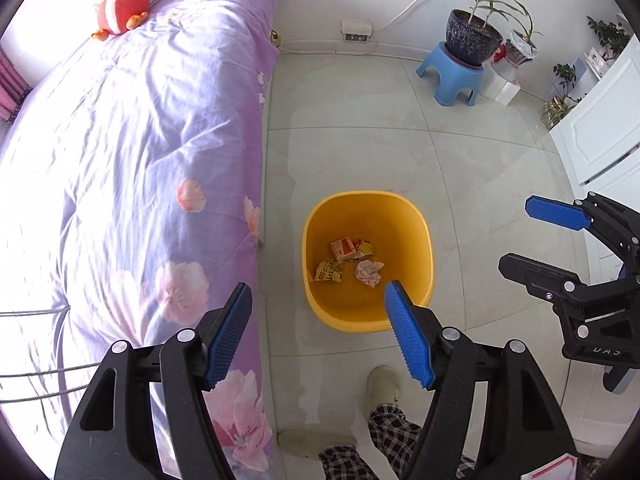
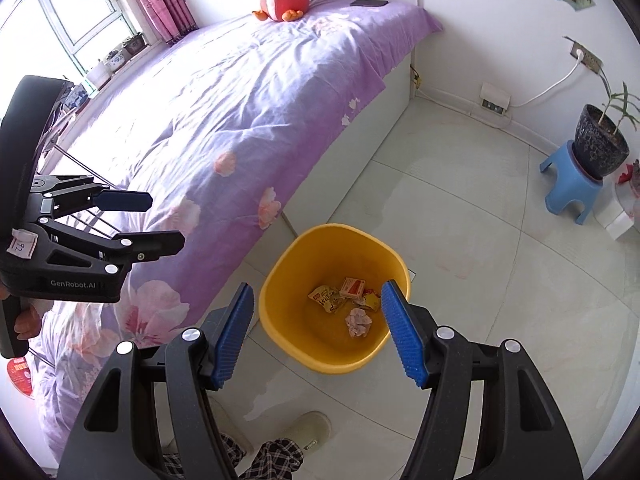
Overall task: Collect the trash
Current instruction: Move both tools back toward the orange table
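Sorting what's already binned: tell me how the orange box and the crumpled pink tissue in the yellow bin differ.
The orange box is flat-sided with sharp edges and print; the crumpled pink tissue is a shapeless, plain wad. The box is bright orange, the tissue pale pink. The box lies toward the far side of the bin floor among yellow wrappers; the tissue lies nearer, apart from it. Both rest at the bottom of the yellow bin.

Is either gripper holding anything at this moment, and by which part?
Nothing is held. The left gripper and right gripper are both open and empty above the yellow bin.
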Demonstrator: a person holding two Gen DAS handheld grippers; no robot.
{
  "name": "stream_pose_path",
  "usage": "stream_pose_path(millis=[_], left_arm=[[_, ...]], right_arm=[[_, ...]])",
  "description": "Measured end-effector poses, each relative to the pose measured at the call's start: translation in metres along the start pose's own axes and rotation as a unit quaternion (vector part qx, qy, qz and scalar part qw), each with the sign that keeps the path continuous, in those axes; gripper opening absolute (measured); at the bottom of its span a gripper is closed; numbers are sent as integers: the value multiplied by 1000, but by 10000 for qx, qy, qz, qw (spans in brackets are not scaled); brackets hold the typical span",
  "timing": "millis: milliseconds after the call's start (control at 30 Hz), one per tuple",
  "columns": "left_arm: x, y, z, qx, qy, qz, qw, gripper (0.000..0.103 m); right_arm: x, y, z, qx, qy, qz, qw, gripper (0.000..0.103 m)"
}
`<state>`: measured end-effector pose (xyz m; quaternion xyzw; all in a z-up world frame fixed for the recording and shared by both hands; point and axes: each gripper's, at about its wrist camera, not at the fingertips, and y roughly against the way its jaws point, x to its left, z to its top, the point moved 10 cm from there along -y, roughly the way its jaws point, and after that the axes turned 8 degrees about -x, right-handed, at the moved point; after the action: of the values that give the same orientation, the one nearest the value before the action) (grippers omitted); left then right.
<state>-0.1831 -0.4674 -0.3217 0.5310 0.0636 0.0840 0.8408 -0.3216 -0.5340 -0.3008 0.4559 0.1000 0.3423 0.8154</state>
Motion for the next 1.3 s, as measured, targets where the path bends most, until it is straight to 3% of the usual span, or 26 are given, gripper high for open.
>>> stream_pose_path(millis=[333,600,733,1033,1300], left_arm=[[43,105,-27,-437,662,382,9961,69],[82,173,-74,-755,1470,805,9830,70],[111,202,-106,-873,2024,1145,9687,70],[184,258,-191,-1024,3304,1796,9209,70],[262,285,-254,-1012,3932,2220,8865,71]], right_arm=[[67,78,25,-263,517,173,9982,67],[142,119,41,-521,1086,665,9905,67],[186,130,46,-601,1337,1065,9834,67],[284,133,55,-643,1891,1717,9647,67],[374,117,60,-597,2096,2062,9539,67]])
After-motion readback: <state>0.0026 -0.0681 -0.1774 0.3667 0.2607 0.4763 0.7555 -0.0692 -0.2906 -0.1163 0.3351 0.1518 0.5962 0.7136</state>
